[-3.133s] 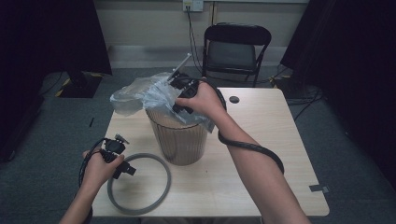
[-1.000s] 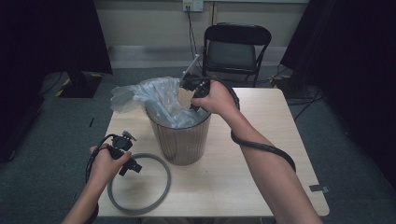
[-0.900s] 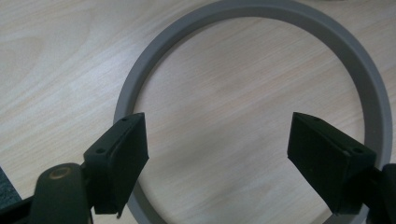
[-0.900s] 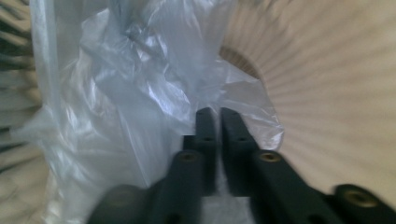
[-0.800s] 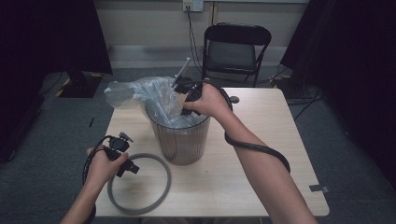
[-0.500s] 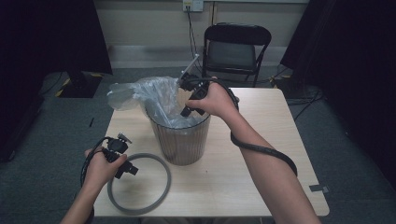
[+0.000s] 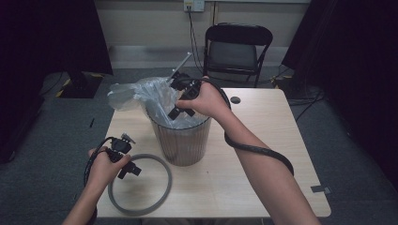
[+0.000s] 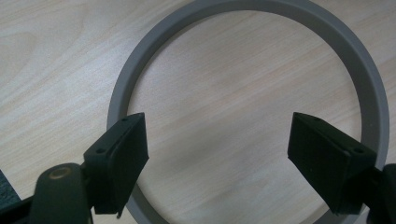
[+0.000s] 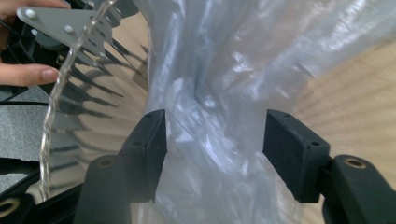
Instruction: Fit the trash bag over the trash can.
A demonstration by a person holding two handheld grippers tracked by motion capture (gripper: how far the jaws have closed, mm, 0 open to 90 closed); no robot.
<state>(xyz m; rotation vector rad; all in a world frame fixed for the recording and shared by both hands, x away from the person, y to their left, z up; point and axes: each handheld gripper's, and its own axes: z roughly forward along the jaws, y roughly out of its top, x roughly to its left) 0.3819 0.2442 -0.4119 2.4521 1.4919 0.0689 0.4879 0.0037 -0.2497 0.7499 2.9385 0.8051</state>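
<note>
This looks like a recording room or lab set up for filming, not a home. A plain light wooden table [image 7: 263, 140] stands on grey carpet [image 7: 42, 140]. Behind the table, a black folding chair [image 7: 238, 49] sits against a bare pale wall, where cables hang down from a wall socket [image 7: 194, 4]. To either side of the table, dark curtains [image 7: 361, 61] close off the space. More loose cable lies on the floor to the table's right
</note>
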